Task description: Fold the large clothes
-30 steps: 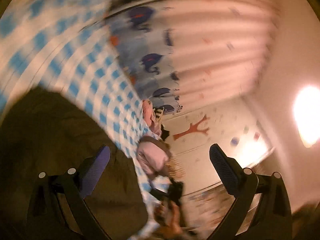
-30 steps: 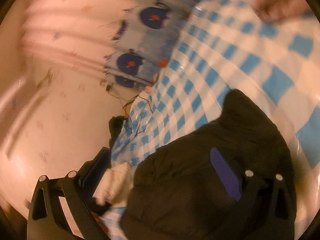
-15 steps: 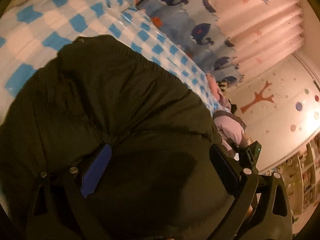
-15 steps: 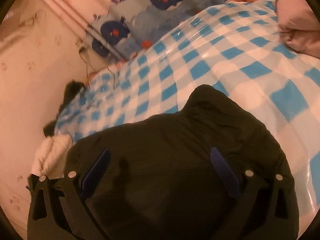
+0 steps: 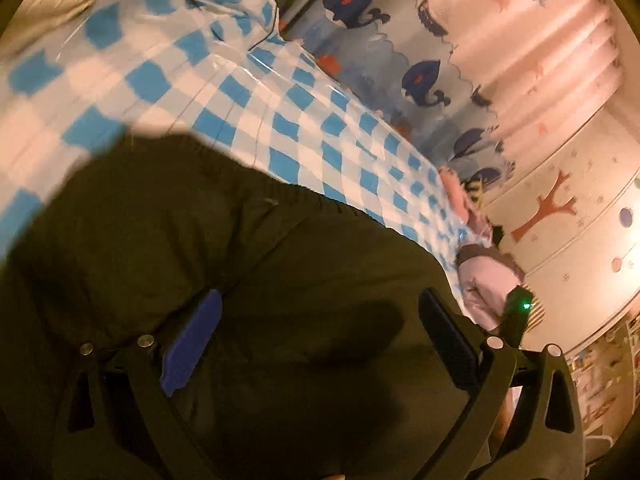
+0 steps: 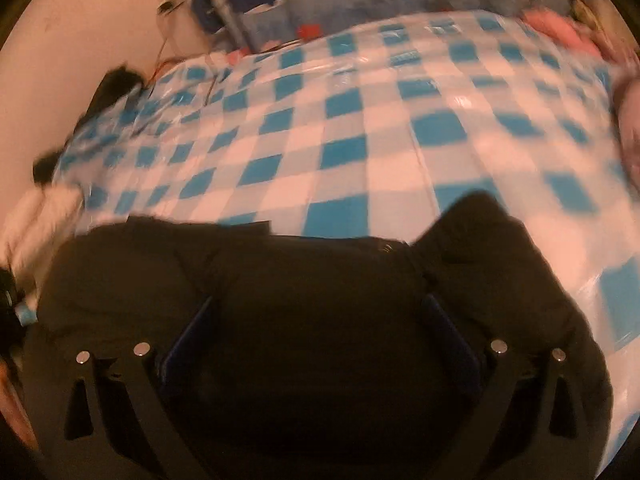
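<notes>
Lying crosswise on checked sheet [image 6: 344, 152], dark garment [image 6: 320, 300], tongs [image 6: 320, 344] spread

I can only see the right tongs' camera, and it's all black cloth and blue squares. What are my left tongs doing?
Observer: The left tongs are wide open over the dark garment and are gripping nothing.
Operator: Is there anything fun farther away on that side?
Observer: Yes, a wall with a red tree sticker on it.
Operator: Is anything glowing?
Observer: A small green light shines on a black device, right next to a lilac garment.
</notes>
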